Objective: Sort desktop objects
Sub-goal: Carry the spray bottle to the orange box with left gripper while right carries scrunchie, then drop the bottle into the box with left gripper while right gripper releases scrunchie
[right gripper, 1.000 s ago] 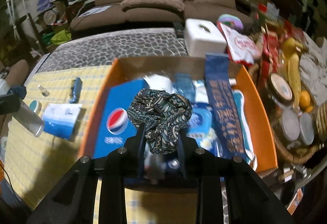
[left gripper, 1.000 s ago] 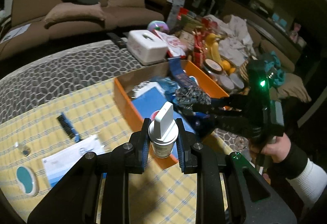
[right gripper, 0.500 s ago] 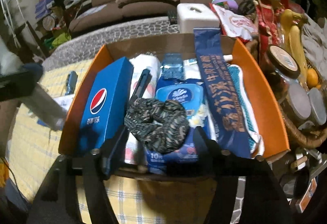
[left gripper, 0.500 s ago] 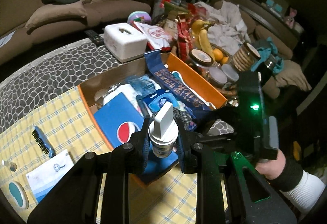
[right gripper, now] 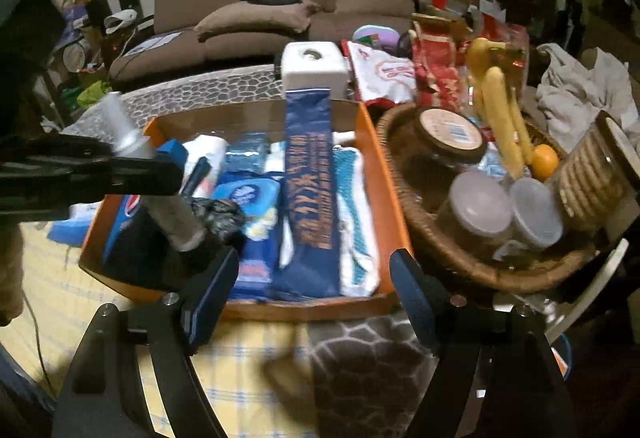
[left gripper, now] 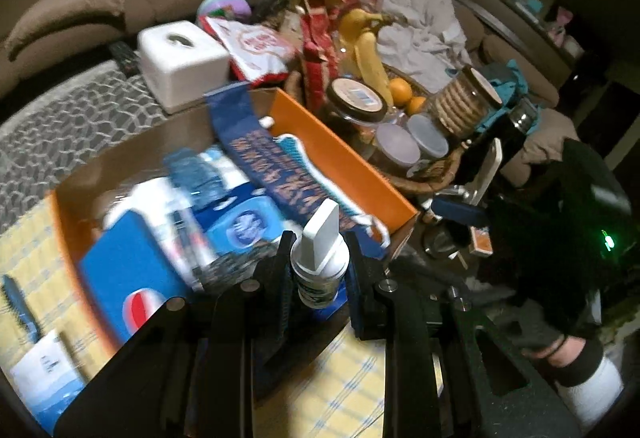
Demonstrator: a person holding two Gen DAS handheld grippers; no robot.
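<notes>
— Left hand-held gripper (left gripper: 320,262): clamped on white bottle (left gripper: 320,258), poised over orange box (left gripper: 340,154). Right hand-held gripper (right gripper: 316,278): wide open, empty.
— Mostly sorted; bottle unplaced, brush (left gripper: 18,302) left on surface (left gripper: 352,386).

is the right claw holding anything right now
No, the right claw is wide open and empty, above the near edge of the orange tray.

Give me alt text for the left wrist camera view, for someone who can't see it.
The left gripper holds a small white bottle upright between its jaws, above the near end of an orange box packed with blue packets, a Pepsi carton and a long blue banner. Right of the box sits a wicker basket of jars and bananas; the picture is blurred.
</notes>
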